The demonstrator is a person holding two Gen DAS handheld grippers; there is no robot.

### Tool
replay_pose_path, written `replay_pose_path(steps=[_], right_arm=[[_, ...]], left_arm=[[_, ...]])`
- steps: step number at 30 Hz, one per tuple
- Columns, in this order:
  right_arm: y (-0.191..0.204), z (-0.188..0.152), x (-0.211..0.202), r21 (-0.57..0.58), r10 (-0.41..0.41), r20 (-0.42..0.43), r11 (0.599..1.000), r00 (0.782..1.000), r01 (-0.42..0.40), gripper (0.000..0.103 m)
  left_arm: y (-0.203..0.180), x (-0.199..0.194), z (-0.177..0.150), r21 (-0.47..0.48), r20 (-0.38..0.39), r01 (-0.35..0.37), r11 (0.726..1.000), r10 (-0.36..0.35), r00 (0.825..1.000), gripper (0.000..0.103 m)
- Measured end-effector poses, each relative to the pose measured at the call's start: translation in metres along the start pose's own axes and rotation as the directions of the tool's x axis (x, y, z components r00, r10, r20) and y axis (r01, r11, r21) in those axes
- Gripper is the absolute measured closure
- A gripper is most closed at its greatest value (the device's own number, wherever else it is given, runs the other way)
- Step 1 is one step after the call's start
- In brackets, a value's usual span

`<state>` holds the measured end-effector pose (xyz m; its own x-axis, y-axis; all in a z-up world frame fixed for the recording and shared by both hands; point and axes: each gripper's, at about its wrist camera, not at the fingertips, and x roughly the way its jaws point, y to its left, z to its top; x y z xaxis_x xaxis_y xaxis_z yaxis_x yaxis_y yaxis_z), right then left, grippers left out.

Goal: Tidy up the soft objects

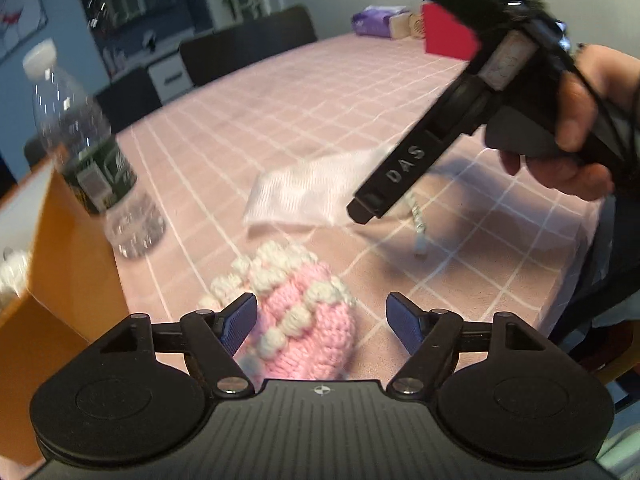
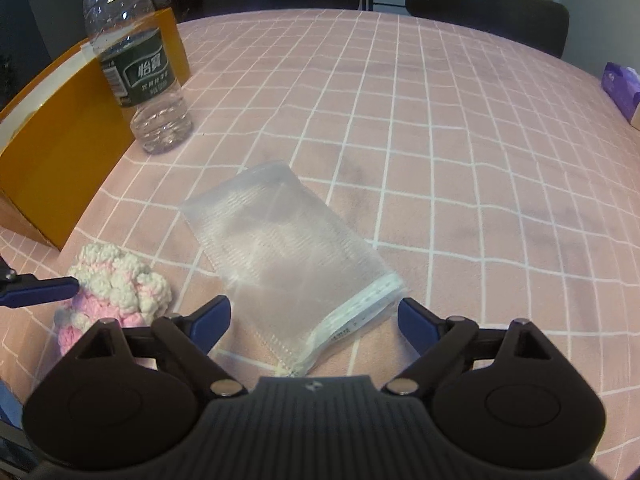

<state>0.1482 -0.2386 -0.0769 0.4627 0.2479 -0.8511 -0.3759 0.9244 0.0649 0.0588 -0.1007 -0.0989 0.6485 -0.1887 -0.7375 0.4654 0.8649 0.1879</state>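
A pink and white crocheted piece [image 1: 296, 280] [image 2: 116, 284] lies on the pink checked tablecloth [image 2: 440, 140]. My left gripper [image 1: 322, 322] is open around it; its left finger [image 1: 240, 320] overlaps the yarn, and the right finger stands apart. A translucent white mesh pouch [image 2: 288, 248] [image 1: 304, 196] lies flat beside it. My right gripper [image 2: 314, 322] is open over the pouch's zipper end, its pads off the fabric. In the left wrist view a hand [image 1: 580, 120] holds the right gripper's black body above the pouch.
A clear water bottle [image 2: 136, 64] [image 1: 92, 160] stands next to an orange box [image 2: 60, 152] [image 1: 60, 280] at the left. A purple tissue pack [image 2: 624, 88] [image 1: 376, 20] and a red item [image 1: 448, 32] sit at the far end. Dark chairs [image 2: 488, 8] line the far edge.
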Motion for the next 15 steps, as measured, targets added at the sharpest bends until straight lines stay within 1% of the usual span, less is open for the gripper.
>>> replay_pose_path(steps=[4, 6, 7, 9, 11, 13, 15], right_arm=[[0.011, -0.005, 0.006, -0.065, -0.014, -0.002, 0.998, 1.000, 0.013, 0.014], [0.016, -0.007, 0.007, -0.101, -0.027, 0.006, 0.994, 1.000, 0.027, 0.017], [0.018, -0.008, 0.008, -0.114, -0.032, 0.008, 0.993, 0.999, 0.033, 0.017], [0.017, -0.010, 0.010, -0.119, -0.034, 0.004, 0.992, 0.999, 0.034, 0.019], [0.014, -0.010, 0.011, -0.099, -0.023, 0.008, 0.995, 1.000, 0.024, 0.025], [0.013, -0.009, 0.009, -0.096, -0.029, 0.017, 0.995, 0.999, 0.030, 0.031], [0.010, -0.009, 0.007, -0.088, -0.035, 0.020, 0.995, 0.999, 0.037, 0.046]], left_arm=[[-0.006, 0.008, -0.002, 0.028, -0.016, -0.035, 0.999, 0.035, 0.999, 0.017], [-0.008, 0.011, -0.003, 0.044, -0.020, -0.047, 0.998, 0.048, 0.999, 0.021], [-0.009, 0.012, -0.004, 0.047, -0.018, -0.051, 0.998, 0.052, 0.998, 0.027], [-0.006, 0.012, -0.004, 0.032, -0.015, -0.055, 0.998, 0.055, 0.998, 0.037], [-0.003, 0.013, -0.004, 0.032, -0.018, -0.076, 0.997, 0.076, 0.997, 0.053], [-0.001, 0.012, -0.003, 0.031, -0.016, -0.084, 0.996, 0.084, 0.996, 0.058], [0.001, 0.012, -0.002, 0.019, -0.015, -0.079, 0.997, 0.080, 0.997, 0.062]])
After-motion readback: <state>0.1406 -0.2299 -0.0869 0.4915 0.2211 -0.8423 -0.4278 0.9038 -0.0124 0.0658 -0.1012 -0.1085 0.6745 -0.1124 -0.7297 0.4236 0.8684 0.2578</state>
